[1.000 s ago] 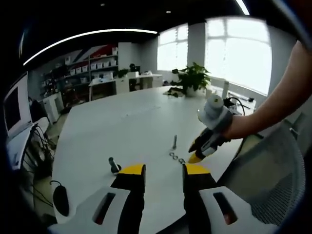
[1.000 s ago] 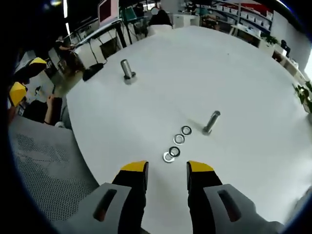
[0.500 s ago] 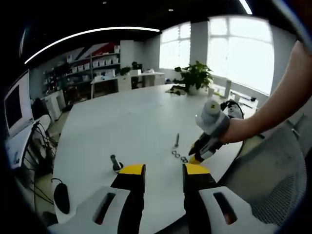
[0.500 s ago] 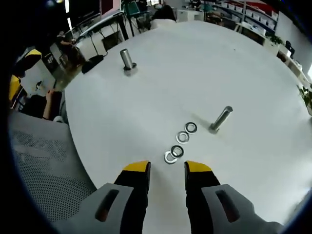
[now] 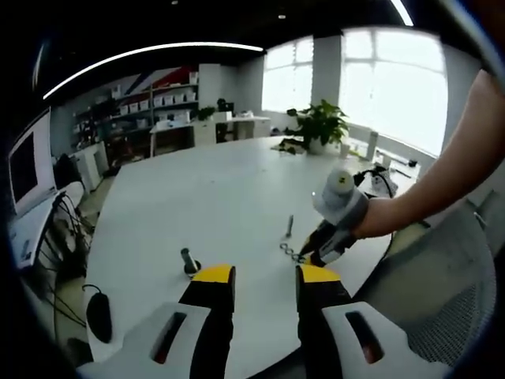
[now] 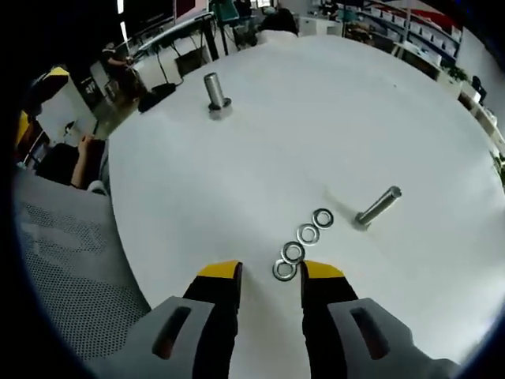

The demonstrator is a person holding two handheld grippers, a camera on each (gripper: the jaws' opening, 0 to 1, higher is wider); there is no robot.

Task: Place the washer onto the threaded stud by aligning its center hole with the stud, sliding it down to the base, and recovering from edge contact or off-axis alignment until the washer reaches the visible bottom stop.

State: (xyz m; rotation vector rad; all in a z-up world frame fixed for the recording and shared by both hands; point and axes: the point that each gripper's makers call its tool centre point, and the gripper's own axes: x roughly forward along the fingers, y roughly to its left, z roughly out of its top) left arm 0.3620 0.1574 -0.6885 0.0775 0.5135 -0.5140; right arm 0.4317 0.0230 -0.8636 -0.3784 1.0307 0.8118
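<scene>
My right gripper [image 6: 270,272] sits low over the white worktop [image 6: 316,118] with its jaws spread and nothing between them, straddling the nearest washer [image 6: 284,270] so I can pinch it by the rim. That washer heads a short row of washers [image 6: 308,234] running toward the threaded stud [image 6: 378,207], laid out near it to keep each carry short. A second stud [image 6: 214,91] stands well apart across the worktop. My left gripper [image 5: 264,274] hangs back, jaws parted and empty, leaving room.
</scene>
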